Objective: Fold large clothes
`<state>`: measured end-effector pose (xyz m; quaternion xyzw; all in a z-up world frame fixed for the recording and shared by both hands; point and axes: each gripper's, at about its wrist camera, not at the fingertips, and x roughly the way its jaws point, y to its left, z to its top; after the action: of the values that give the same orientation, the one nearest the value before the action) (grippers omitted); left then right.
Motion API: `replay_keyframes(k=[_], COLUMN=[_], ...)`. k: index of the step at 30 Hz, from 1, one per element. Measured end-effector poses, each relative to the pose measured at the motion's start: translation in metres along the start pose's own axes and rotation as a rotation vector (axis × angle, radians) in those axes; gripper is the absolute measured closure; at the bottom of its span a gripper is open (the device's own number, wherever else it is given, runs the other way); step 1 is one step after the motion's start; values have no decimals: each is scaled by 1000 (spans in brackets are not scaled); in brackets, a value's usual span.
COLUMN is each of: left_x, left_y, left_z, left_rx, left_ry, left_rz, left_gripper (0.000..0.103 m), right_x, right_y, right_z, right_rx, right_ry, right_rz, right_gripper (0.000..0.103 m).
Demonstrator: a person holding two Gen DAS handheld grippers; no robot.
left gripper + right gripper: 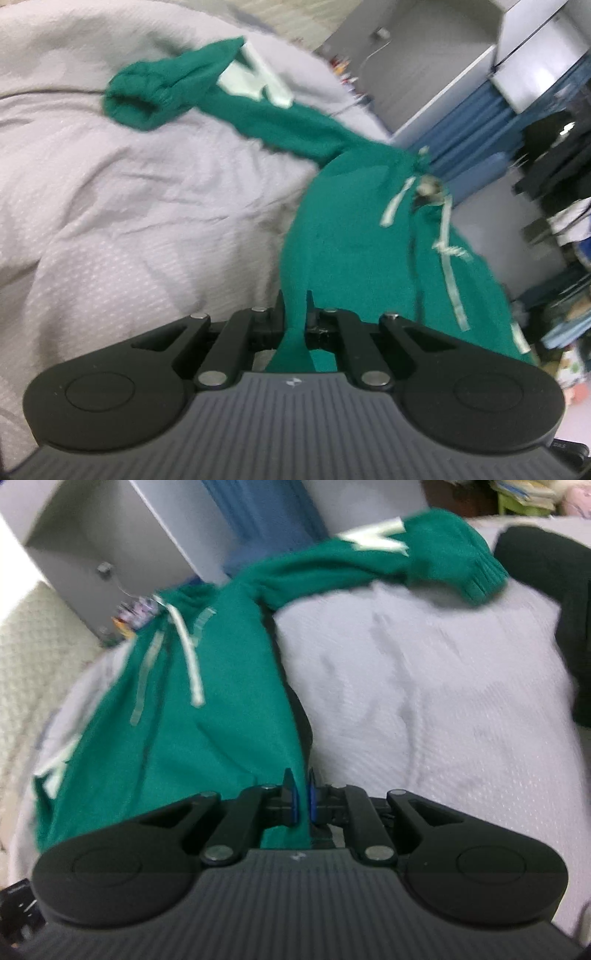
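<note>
A green hoodie is held up over a bed covered in a pale grey textured bedspread; both grippers have hold of it. In the left wrist view the left gripper has its two black fingers drawn together on a fold of the green fabric, which passes between them and spreads out beyond; the body of the garment hangs toward the right edge of the bed, with pale drawstrings dangling down its front; one sleeve stretches away across the bedspread toward the bed's far side, its ribbed cuff lying on the cover and a pale printed patch showing on it (the lettering is too blurred to read).

In the right wrist view the right gripper is likewise clamped on an edge of the hoodie, the cloth pinched between blue-lined pads; the body drapes toward the bed's left edge, drawstrings falling across it; the other sleeve reaches over the bedspread toward the far right corner, cuff resting on the cover. A dark garment lies at the bed's right edge; a white cabinet and blue curtain stand beyond the bed.
</note>
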<state>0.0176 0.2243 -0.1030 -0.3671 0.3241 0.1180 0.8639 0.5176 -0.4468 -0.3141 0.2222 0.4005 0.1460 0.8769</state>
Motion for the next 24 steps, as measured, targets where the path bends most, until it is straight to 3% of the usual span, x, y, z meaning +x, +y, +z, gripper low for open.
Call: replay_keyframes(k=[3, 8, 10, 12, 17, 19, 22, 24], left_x=[13, 12, 9, 3, -20, -27, -31, -30], left_y=[3, 1, -4, -11, -39, -52, -72, -83], left_z=[-2, -3, -3, -2, -1, -5, -14, -22], left_rx=[-1, 22, 41, 76, 199, 258, 337, 376], left_ry=[45, 44, 41, 11, -108, -158, -207, -218], left_rz=[59, 47, 59, 80, 71, 40, -10, -42], left_gripper=[96, 92, 76, 39, 31, 27, 25, 24], right_x=[17, 13, 6, -1, -15, -19, -25, -25], right_y=[-4, -8, -9, -8, -14, -13, -6, -1], right_z=[-3, -1, 0, 2, 12, 20, 33, 45], right_rx=[26, 52, 65, 73, 128, 118, 74, 12], right_ry=[49, 47, 31, 14, -54, -79, -135, -164], right_rz=[-17, 19, 38, 36, 92, 122, 142, 153], right_gripper=[93, 89, 87, 81, 39, 38, 23, 22])
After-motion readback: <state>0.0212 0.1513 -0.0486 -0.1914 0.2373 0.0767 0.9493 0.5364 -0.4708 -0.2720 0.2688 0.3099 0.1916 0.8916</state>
